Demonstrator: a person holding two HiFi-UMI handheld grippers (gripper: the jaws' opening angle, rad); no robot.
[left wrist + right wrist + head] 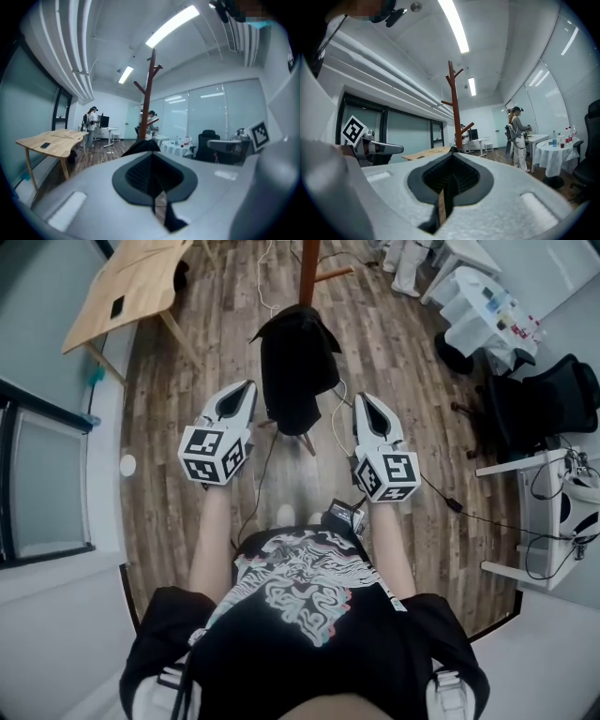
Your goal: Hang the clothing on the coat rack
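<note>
Left tongs (247, 388) and right tongs (362, 401) are each pressed together, empty, touching nothing. From the head view, the black clothing (296, 367) hangs limp on the coat rack (309, 268) at twelve o'clock, just beyond both tips. Only the gripper views show the rack's upper branches (452, 86) and people (518, 136) farther back.

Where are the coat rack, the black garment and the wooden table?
coat rack (147, 103): left gripper view, middle of the upright pole.
black garment (295, 371): head view, middle of the hanging fabric.
wooden table (141, 277): head view, bare part of the tabletop.
</note>
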